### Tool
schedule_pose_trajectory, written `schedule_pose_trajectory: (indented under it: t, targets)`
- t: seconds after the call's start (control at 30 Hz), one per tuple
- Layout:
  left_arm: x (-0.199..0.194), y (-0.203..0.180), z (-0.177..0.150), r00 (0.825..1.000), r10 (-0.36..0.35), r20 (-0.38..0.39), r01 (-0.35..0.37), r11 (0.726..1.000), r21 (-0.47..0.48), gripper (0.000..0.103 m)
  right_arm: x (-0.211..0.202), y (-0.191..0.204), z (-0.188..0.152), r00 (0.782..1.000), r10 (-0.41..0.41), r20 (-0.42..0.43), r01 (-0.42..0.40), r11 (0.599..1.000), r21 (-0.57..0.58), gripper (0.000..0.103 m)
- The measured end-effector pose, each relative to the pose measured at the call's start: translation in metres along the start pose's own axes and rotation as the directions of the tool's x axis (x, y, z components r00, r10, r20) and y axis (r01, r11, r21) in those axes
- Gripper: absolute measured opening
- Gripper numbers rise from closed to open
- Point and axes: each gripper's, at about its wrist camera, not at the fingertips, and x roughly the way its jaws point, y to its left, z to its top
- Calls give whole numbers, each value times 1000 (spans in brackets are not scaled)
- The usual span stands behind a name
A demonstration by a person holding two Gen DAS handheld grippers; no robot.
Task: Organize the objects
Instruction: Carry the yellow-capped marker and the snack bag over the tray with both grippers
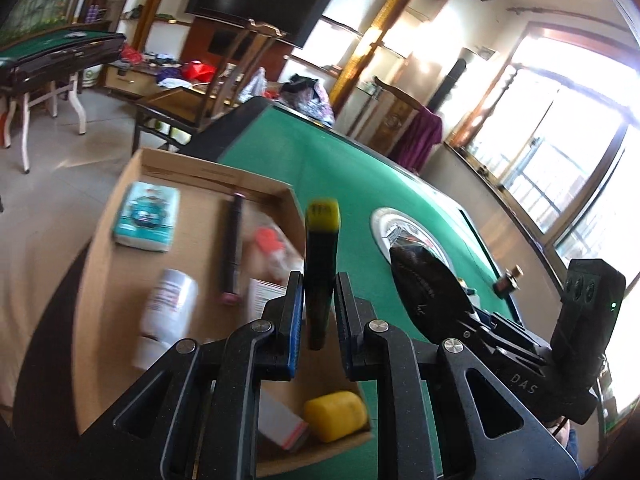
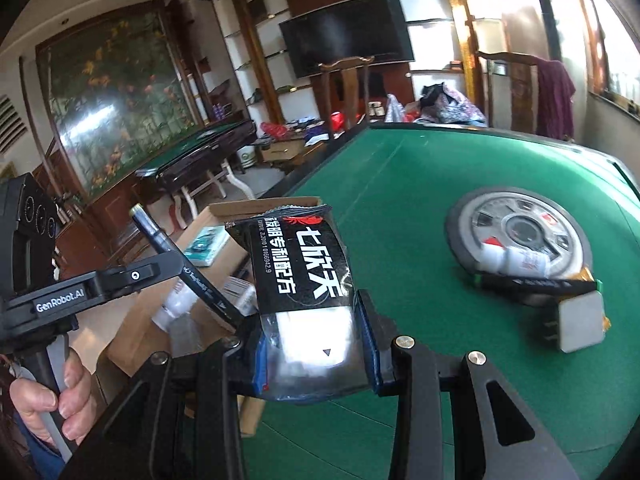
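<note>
Green felt table [image 2: 420, 184] in a cluttered living room, cardboard box [image 1: 120, 264] at its left edge. Left gripper [image 1: 316, 300] clamped on an upright black marker [image 1: 320, 272] with yellow cap, above the box holding a white bottle [image 1: 168, 304], teal packet [image 1: 148, 216], dark tube [image 1: 232, 248], yellow lump [image 1: 335, 415]. Right gripper [image 2: 312, 344] pinching a black pouch [image 2: 304, 264], tilted downward beside it. Round centre plate [image 2: 520, 236] further right.
</note>
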Motion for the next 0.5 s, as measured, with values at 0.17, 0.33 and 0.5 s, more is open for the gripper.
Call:
schedule_pose_trajectory:
  t: [0.17,0.33,0.5]
  targets:
    - [-2,26,10,999,32,6,-32,999,-38,15,34,30,18,999,25,-47,-27,999,-37,36]
    - [11,41,15,998,53,-20,-54,996,-69,15,70,45,33,996,22,-91,-27,998,-56,36]
    - [29,49,18,996,73,-51,-77,993,-90,15,99,54,38,991,-1,-135,-11,996,-87,36]
